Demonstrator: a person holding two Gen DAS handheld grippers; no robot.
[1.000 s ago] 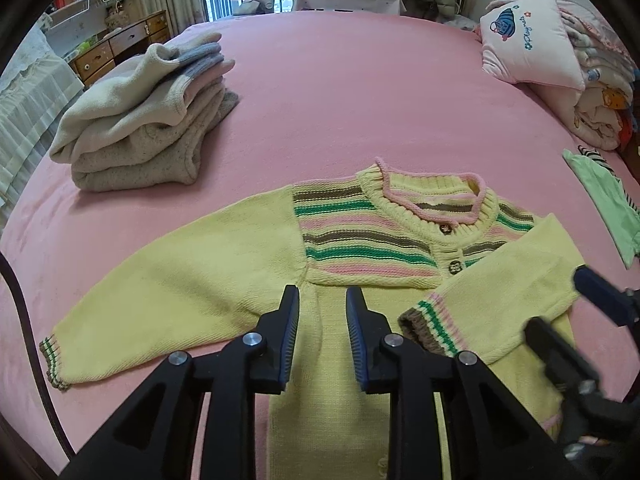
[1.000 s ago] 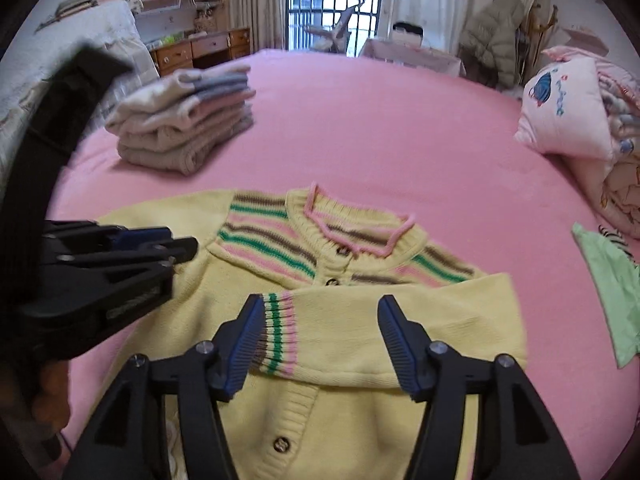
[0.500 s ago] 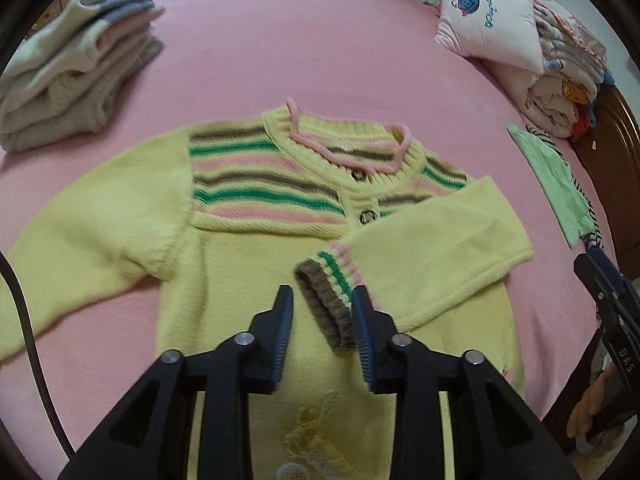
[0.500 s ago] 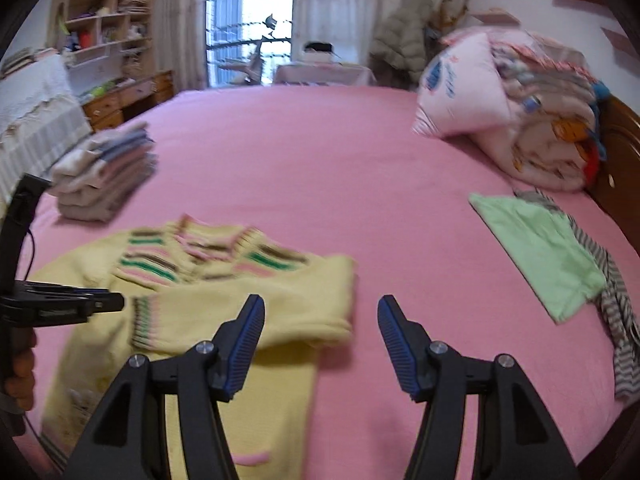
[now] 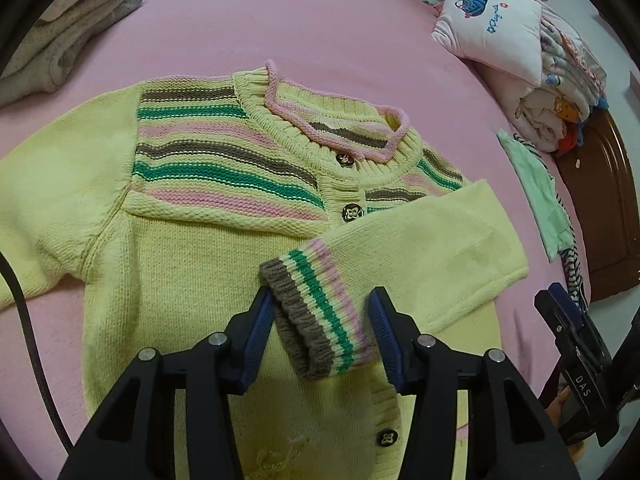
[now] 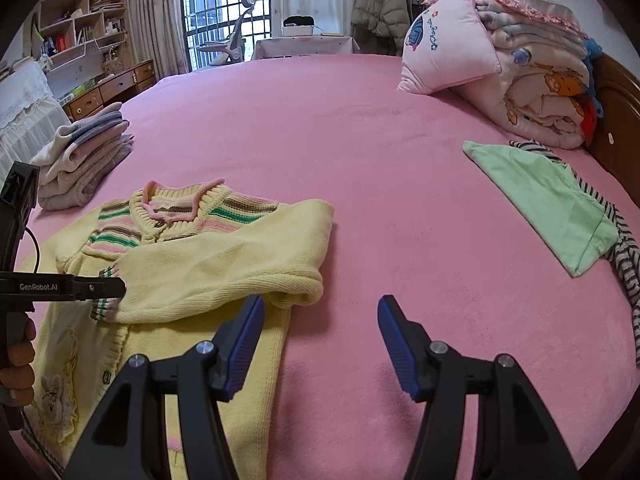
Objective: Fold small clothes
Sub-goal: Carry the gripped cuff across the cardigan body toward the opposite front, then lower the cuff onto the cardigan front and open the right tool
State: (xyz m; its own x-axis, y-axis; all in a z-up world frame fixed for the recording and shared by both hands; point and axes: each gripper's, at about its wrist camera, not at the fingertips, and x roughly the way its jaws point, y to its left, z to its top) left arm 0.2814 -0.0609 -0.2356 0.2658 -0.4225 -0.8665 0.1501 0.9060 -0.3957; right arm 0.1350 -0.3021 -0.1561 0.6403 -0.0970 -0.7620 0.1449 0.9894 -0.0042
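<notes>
Since a second ago the left gripper has dropped over the striped cuff and its jaws are opening astride it without pinching, while the right gripper has swung off to bare pink bedspread, jaws apart and empty. One sleeve now lies folded across the chest of the soft, ribbed yellow cardigan spread flat on the bed, so the other sleeve likely comes next.

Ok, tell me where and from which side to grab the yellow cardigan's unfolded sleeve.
Probably at the unfolded sleeve near its far end, coming from above with the left gripper: it lies flat on the pink bedspread, stretched out and running past the left wrist view's edge. The cuff itself is out of view.
</notes>
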